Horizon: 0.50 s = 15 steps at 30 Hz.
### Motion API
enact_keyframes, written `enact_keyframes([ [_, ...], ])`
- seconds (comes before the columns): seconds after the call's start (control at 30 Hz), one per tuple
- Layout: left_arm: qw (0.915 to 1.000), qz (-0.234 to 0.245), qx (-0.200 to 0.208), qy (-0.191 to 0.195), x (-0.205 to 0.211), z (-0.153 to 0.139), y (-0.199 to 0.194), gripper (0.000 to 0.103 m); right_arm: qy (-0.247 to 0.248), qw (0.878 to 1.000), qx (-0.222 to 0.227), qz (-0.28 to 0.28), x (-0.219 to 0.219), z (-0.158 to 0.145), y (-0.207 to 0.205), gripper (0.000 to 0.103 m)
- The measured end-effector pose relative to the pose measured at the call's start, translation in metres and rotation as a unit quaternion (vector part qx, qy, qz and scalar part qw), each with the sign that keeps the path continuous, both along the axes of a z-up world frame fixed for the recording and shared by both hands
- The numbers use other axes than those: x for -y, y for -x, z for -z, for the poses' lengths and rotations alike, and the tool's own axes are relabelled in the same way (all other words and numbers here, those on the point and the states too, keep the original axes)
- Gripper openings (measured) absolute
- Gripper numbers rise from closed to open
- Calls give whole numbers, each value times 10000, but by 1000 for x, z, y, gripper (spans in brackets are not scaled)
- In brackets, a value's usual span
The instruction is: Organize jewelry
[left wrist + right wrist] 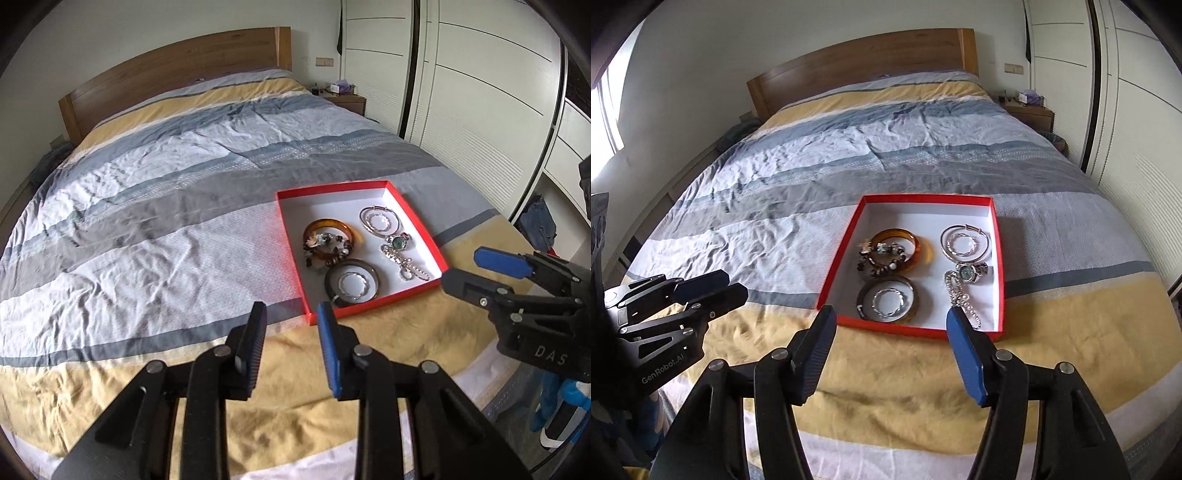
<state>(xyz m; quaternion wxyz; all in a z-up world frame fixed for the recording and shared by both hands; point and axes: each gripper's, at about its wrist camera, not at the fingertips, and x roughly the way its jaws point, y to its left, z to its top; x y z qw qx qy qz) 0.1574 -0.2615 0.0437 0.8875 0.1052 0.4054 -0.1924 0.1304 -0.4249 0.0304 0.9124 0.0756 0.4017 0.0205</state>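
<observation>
**Two empty claws held before a red jewelry tray on a bed**

Two claws hover over the near end of a bed [886,369] with a yellow, blue and grey striped cover. The left claw [291,343] has its jaws partly apart and grips nothing. The right claw [890,354] is spread wider, also holding nothing.

Just beyond them a shallow red tray [997,258] with a white floor rests on the cover. Nearest in it lie a dark bangle [888,299] ringing a small silver bracelet, and beside that a silver chain [960,299]. Farther back sit an amber bangle [905,251] touching a beaded bracelet [875,258], a small watch [967,273], and silver bangles [964,243].

At the far end stands a wooden headboard [864,62].
</observation>
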Motion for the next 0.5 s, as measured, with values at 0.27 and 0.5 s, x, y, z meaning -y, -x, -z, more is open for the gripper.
enact_keyframes([
  [0.27,9973,-638,350,-90,-64,-30,44,27,150,9994,162,-251,-56,-23,41,75],
  [0.5,9912,-1143,658,-138,-124,-46,83,27,182,9985,380,-356,-98,-38,72,87],
])
